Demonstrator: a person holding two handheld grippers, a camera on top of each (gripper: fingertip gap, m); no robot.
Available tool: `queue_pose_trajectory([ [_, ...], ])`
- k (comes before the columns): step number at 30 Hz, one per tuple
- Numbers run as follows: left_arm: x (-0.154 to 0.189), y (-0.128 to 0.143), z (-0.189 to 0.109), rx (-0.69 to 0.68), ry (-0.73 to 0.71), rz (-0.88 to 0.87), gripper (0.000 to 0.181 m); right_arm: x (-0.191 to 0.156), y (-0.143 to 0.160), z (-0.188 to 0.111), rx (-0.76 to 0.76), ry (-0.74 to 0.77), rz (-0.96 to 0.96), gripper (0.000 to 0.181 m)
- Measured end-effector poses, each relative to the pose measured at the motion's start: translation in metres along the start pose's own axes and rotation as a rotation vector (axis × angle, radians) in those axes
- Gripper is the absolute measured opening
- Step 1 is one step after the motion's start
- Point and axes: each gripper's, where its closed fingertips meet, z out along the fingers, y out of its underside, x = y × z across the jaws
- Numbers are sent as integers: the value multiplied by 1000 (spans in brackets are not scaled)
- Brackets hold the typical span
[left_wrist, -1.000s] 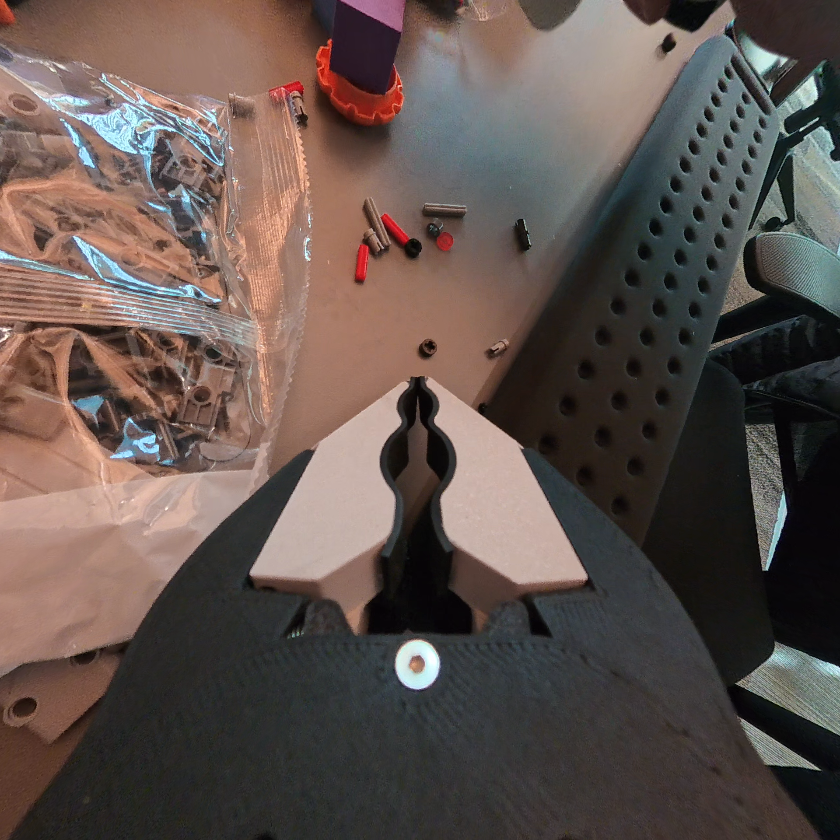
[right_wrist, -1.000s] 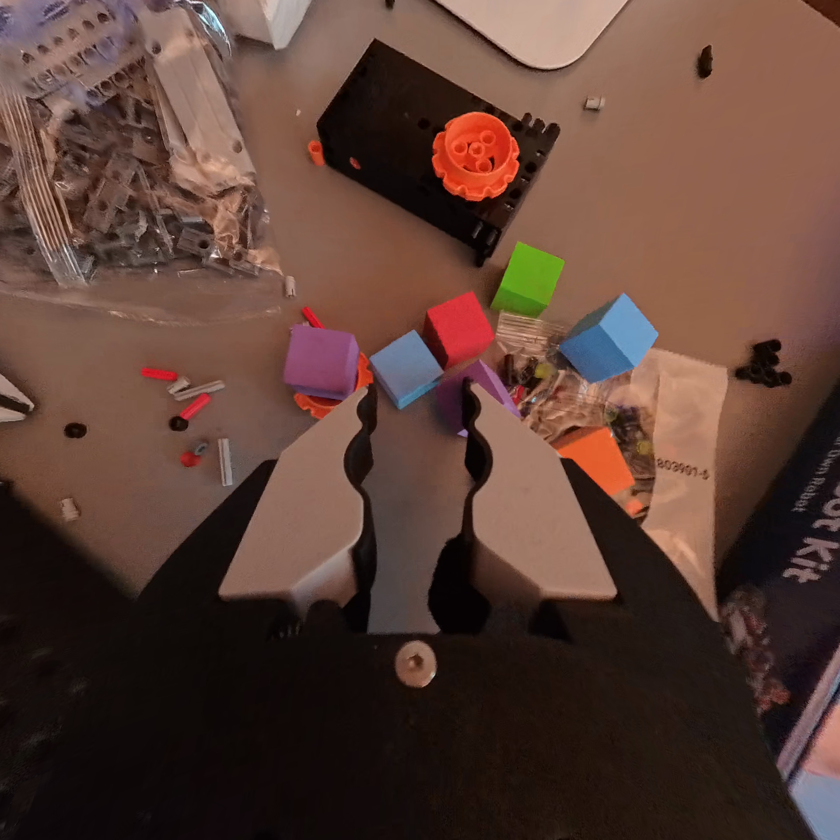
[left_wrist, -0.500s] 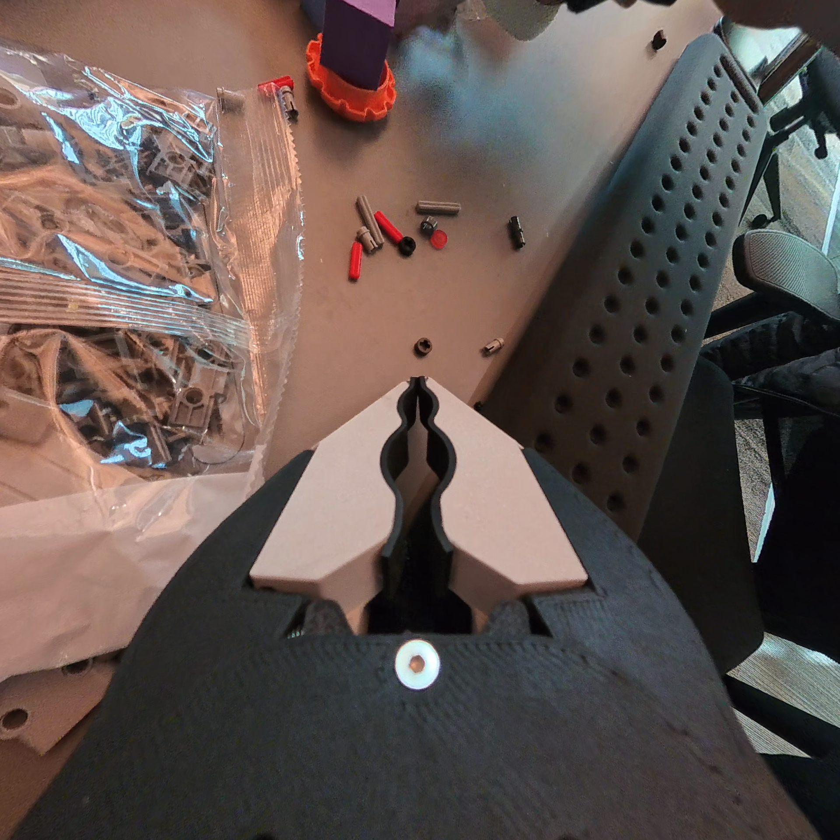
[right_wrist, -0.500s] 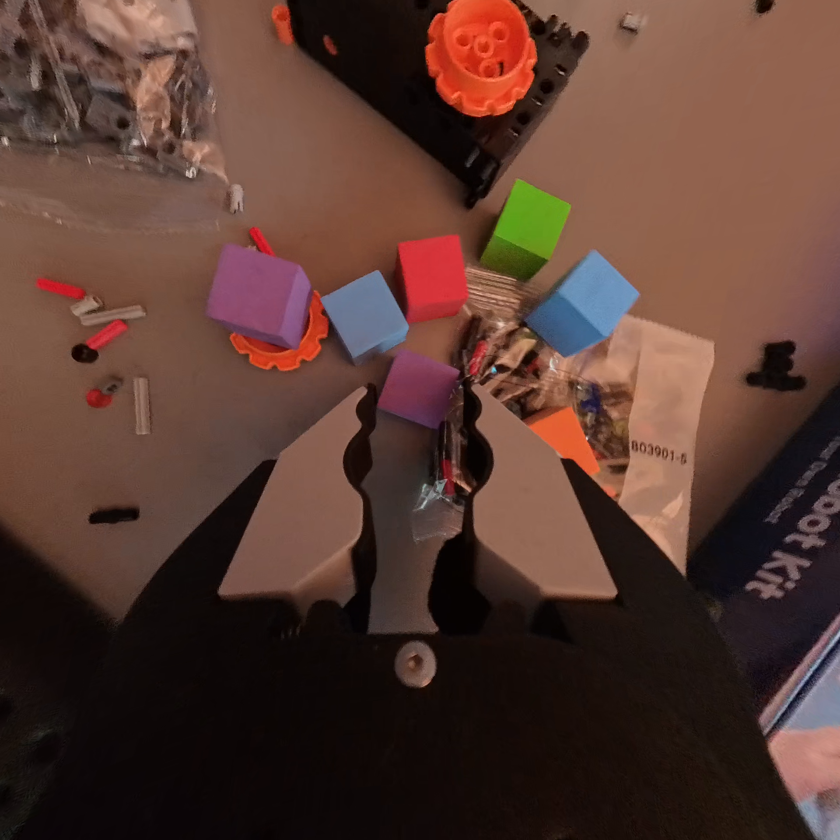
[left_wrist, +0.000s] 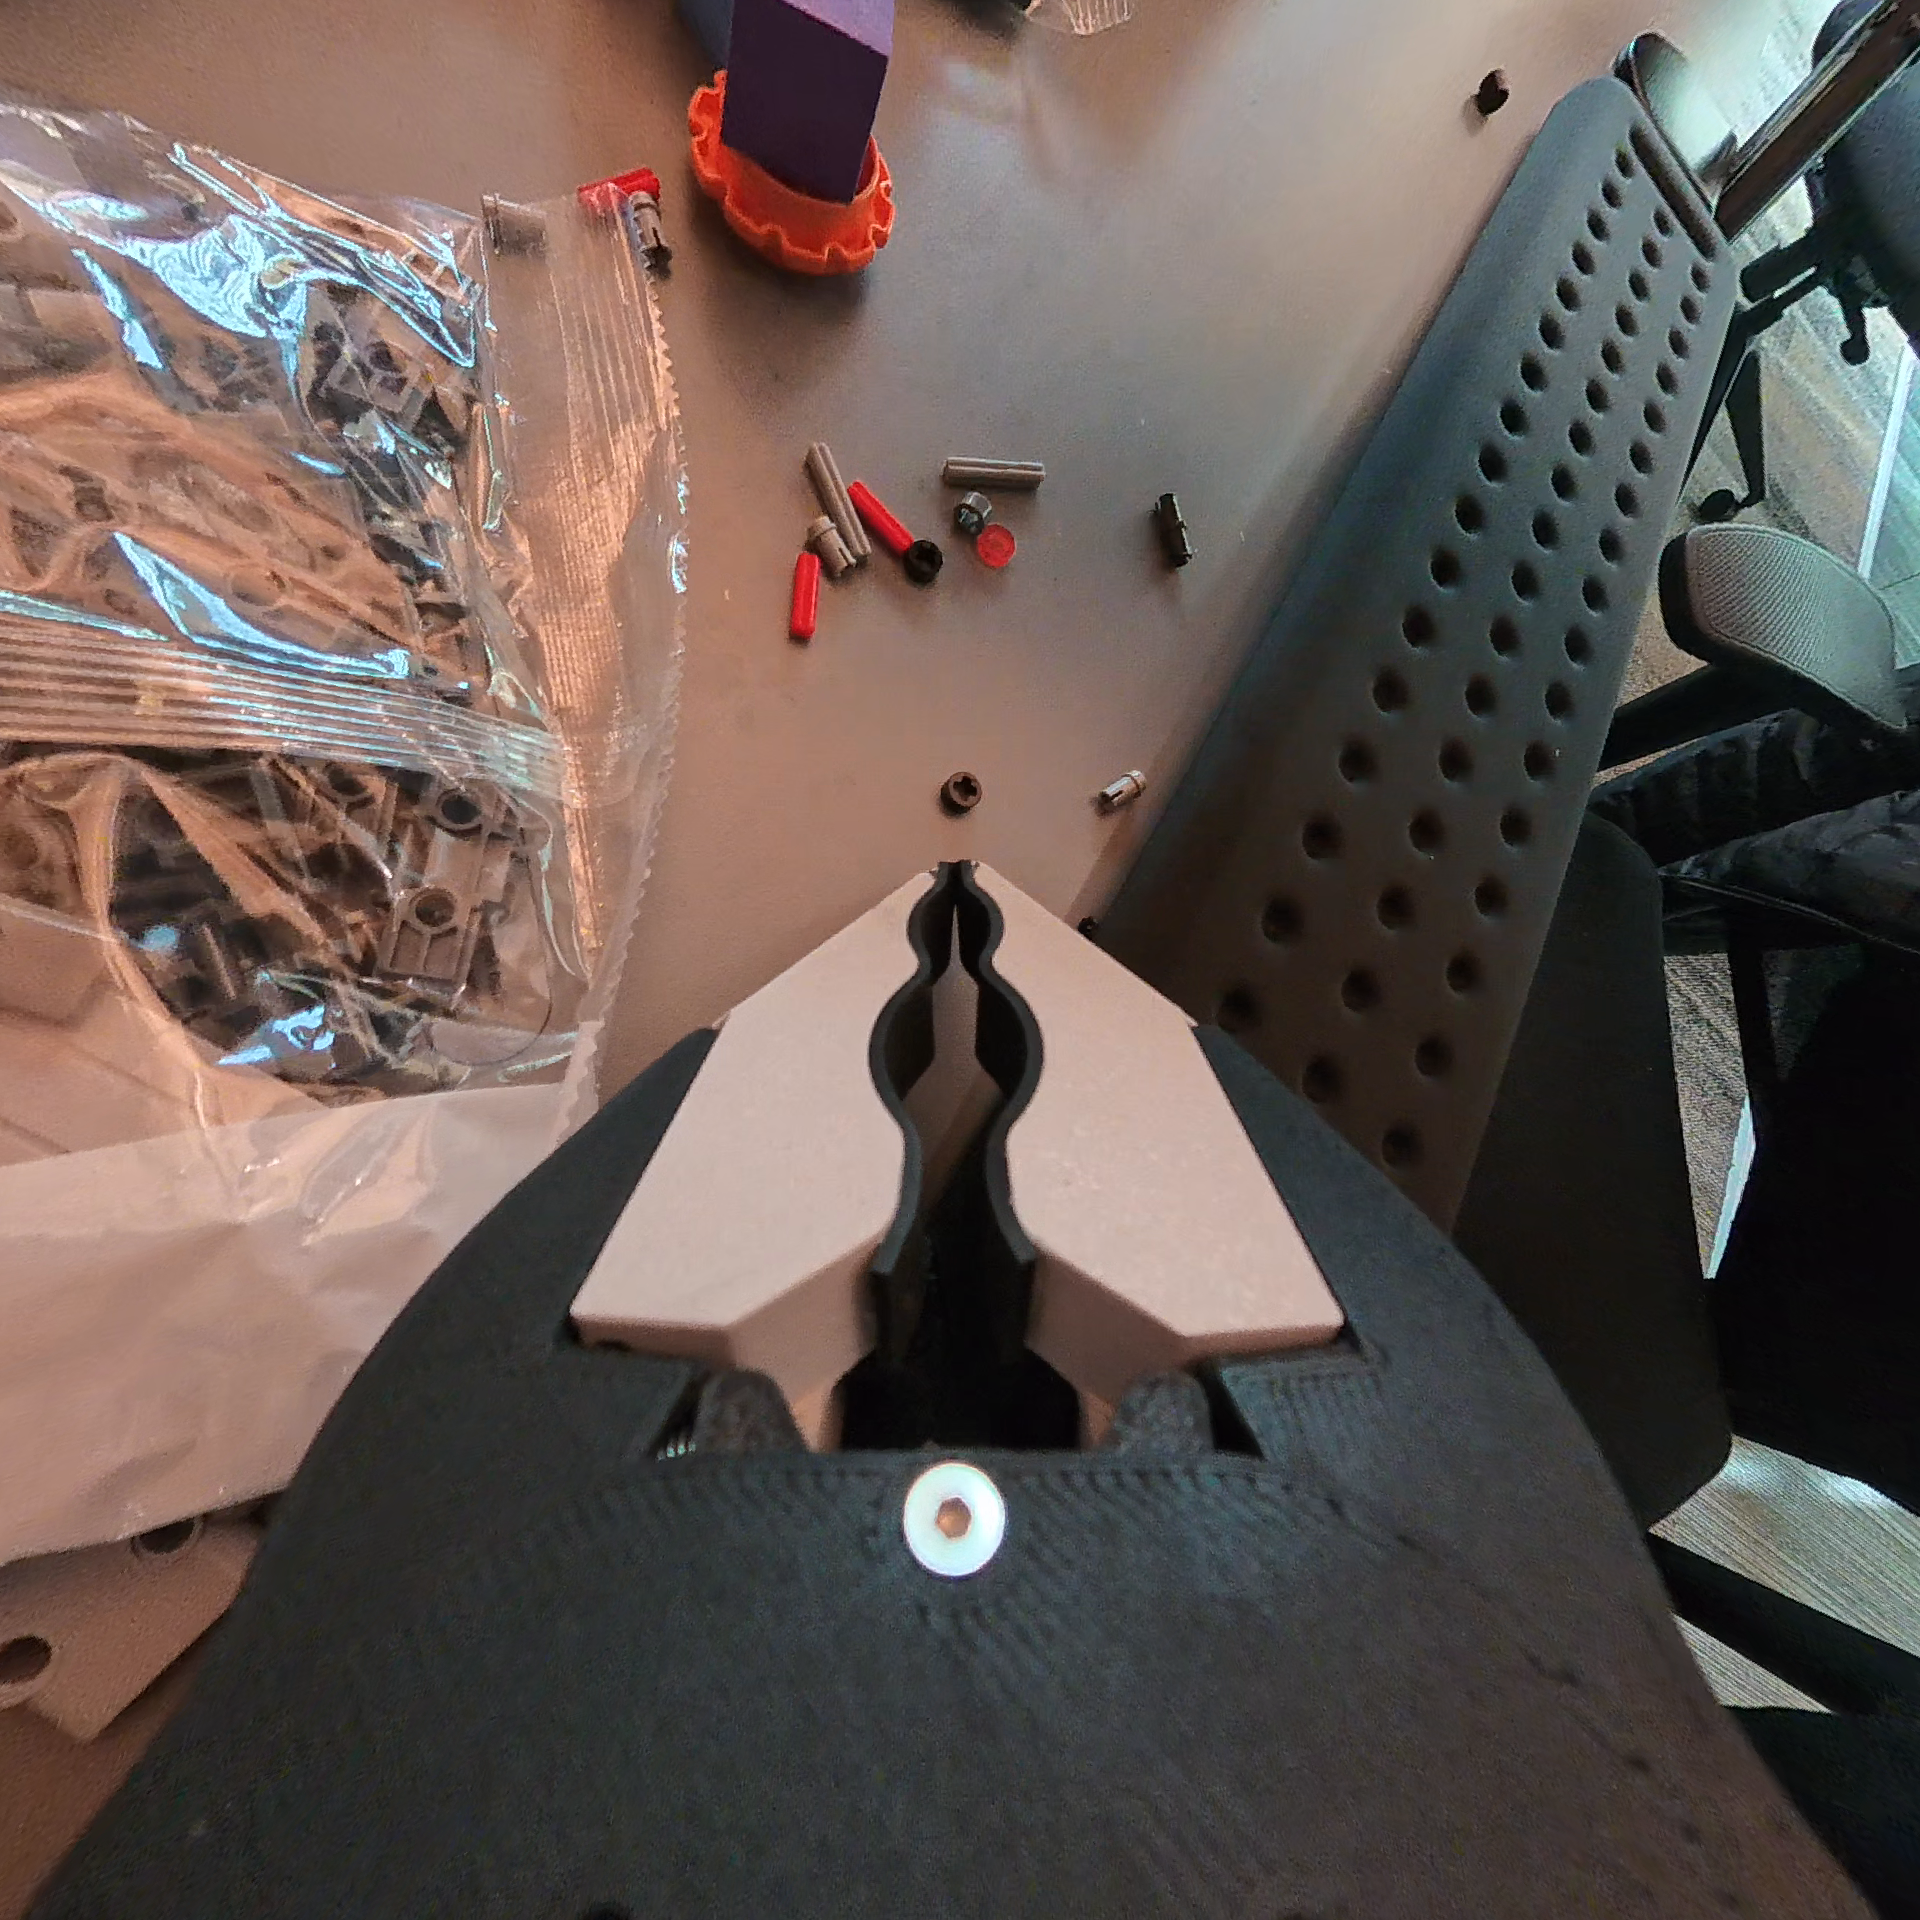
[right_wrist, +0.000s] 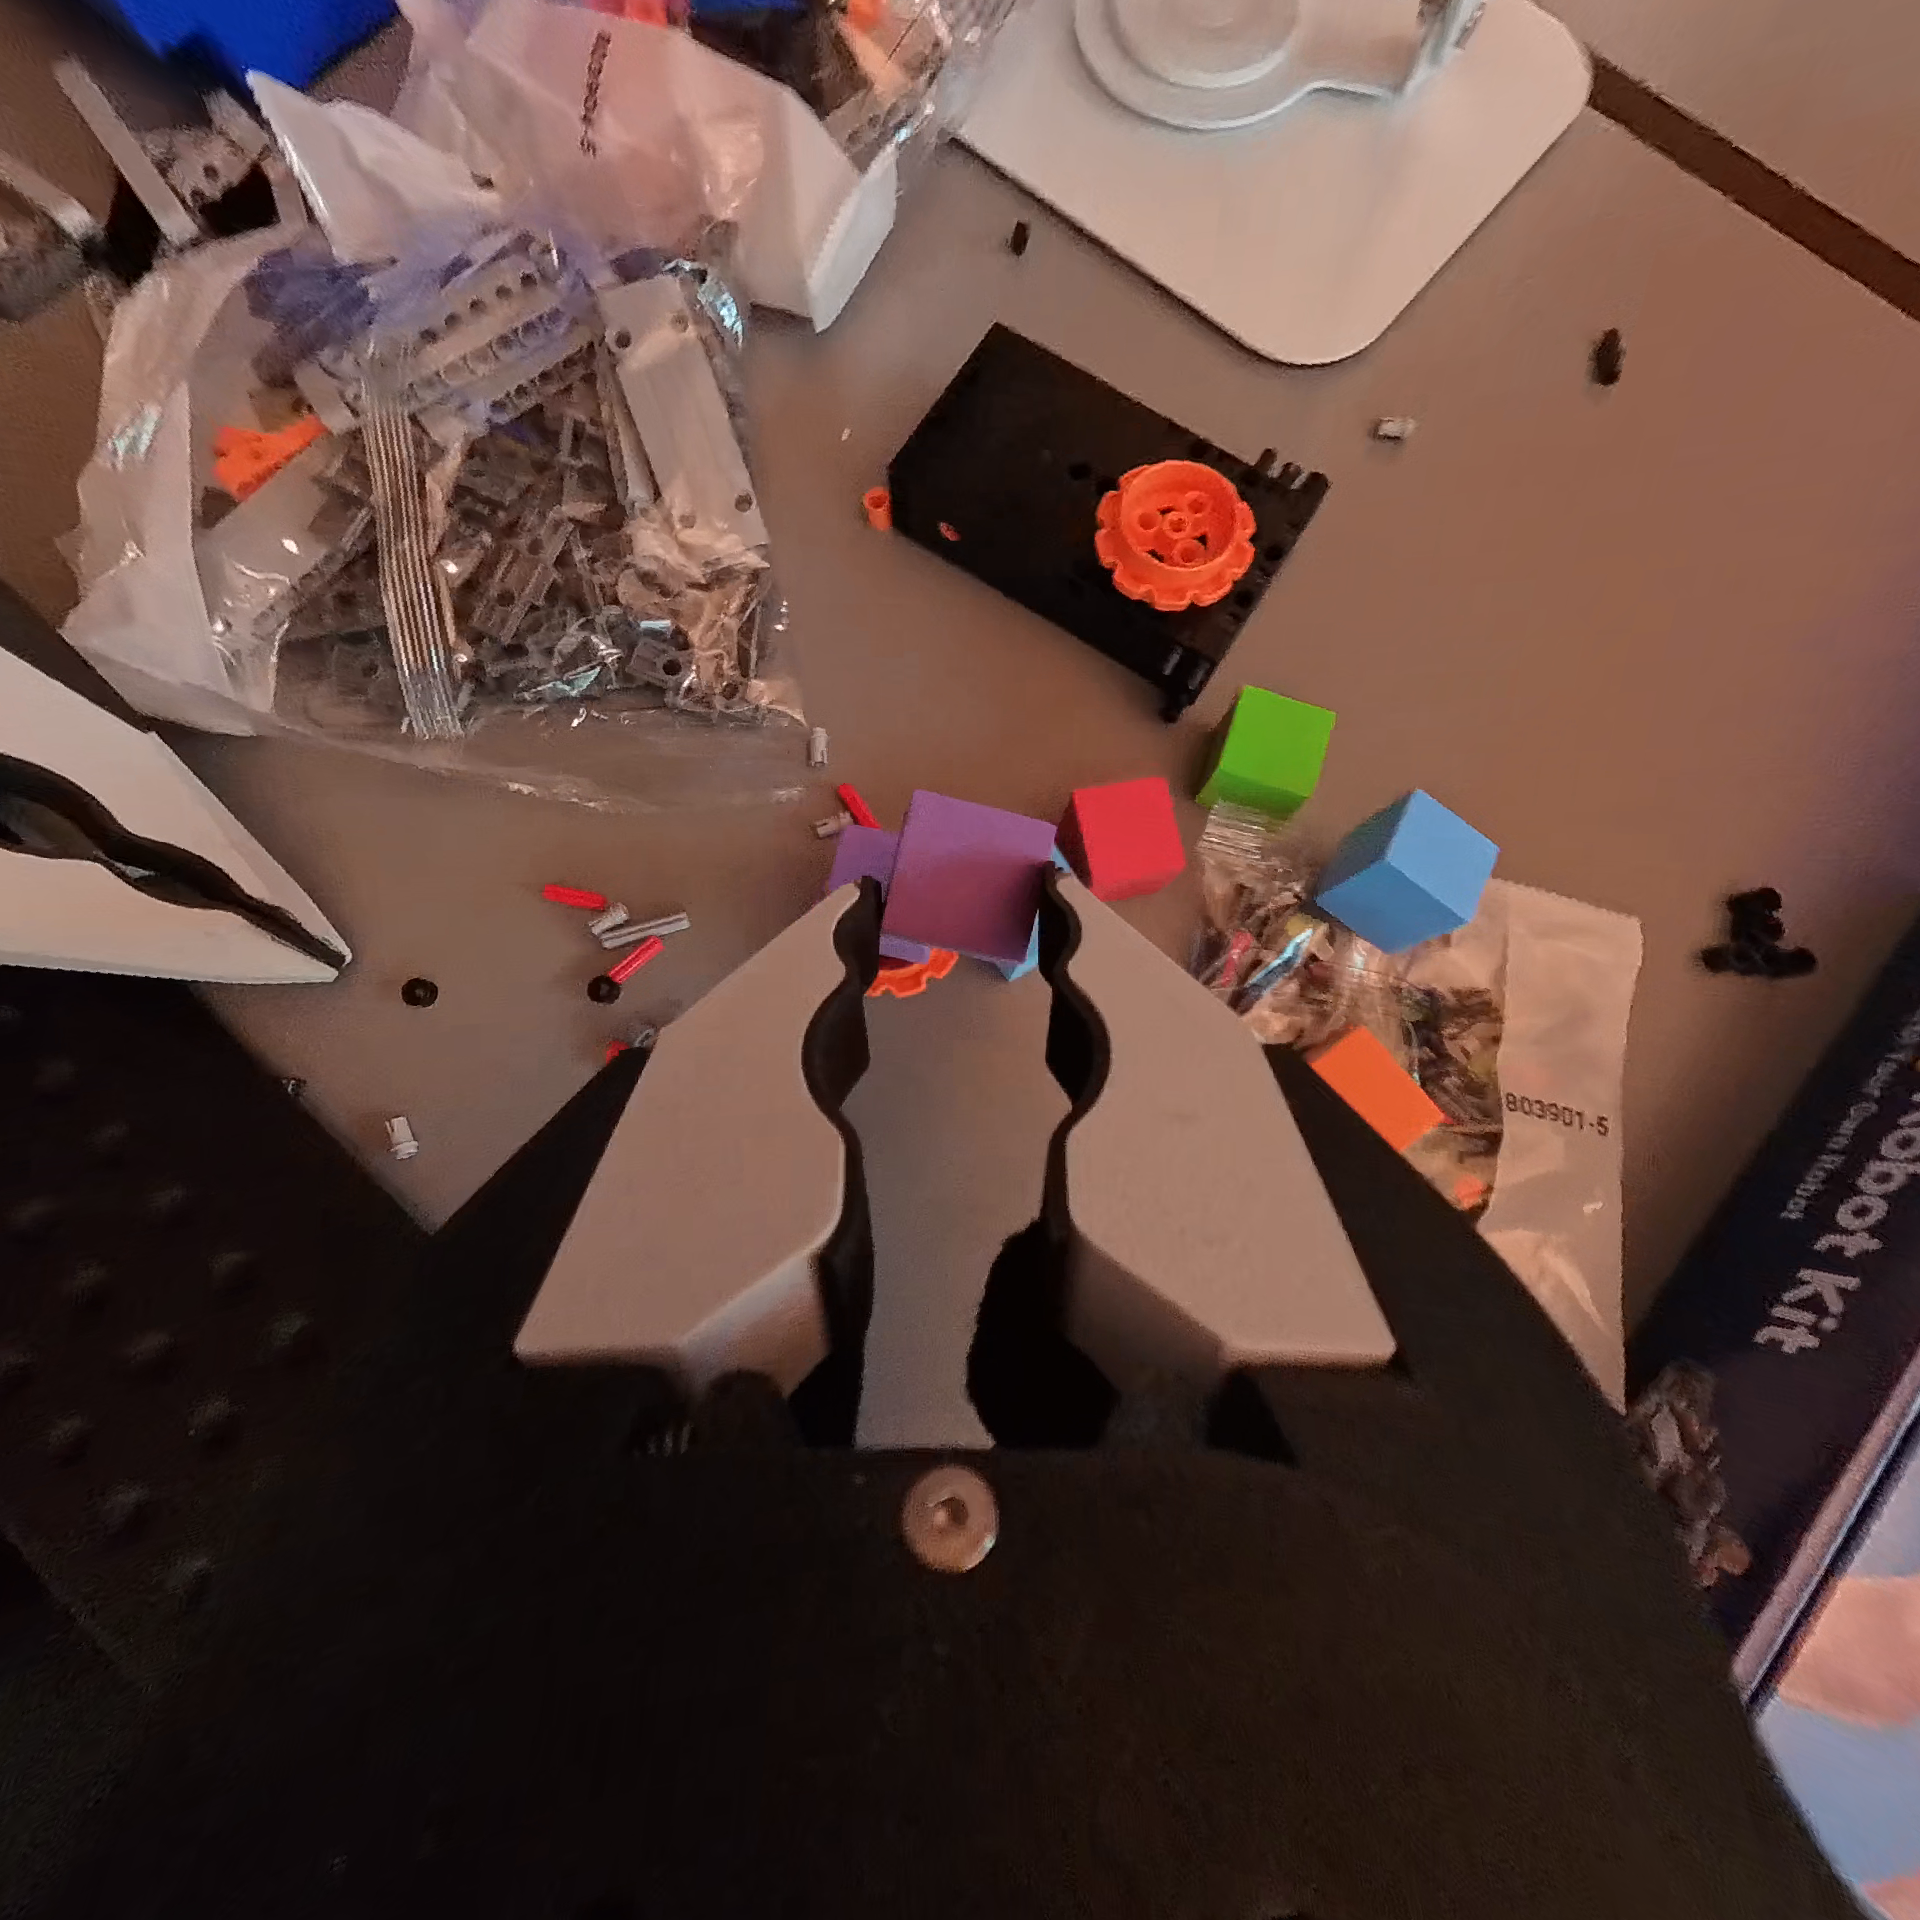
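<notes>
Where loose pins (left_wrist: 871, 525) dot the brown table (left_wrist: 1039, 343) (office chairs (left_wrist: 1787, 623) beyond).

Left gripper (left_wrist: 957, 868): matt black printed plastic w/ fine layer ridges, smooth pale finger shells, shiny metal screw (left_wrist: 953, 1521). Right gripper (right_wrist: 954, 894): same finish; the purple block (right_wrist: 966, 873) betw. its tips looks like matt foam. Table (left_wrist: 1039, 343): smooth, dull grey-brown. Clear bag (left_wrist: 260, 582) along table's left edge: glossy, crinkled plastic film over grey plastic parts. Orange gear (left_wrist: 795, 213) nr far edge: ridged, slightly shiny plastic. Red pins (left_wrist: 802, 593): glossy plastic. Black panel (left_wrist: 1455, 665) at right edge: matt, grainy, w/ holes. White mat (right_wrist: 1288, 208): smooth, matt.
</notes>
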Motion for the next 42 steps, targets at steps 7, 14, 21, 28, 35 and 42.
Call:
queue_pose_trajectory([
  [7,0,0,0,1,0,0,0,-14,7,17,-106,23,-41,29],
  [14,0,0,0,3,0,1,0,-17,12,20,-141,44,-40,29],
  [21,0,0,0,3,0,2,0,-16,9,20,-135,52,-46,29],
  [28,1,0,0,4,2,2,0,-19,9,23,-148,47,-61,29],
  [35,1,0,0,4,5,1,0,-18,4,16,-108,34,-34,40],
  [42,1,0,0,3,4,1,0,-21,8,22,-114,8,-23,28],
])
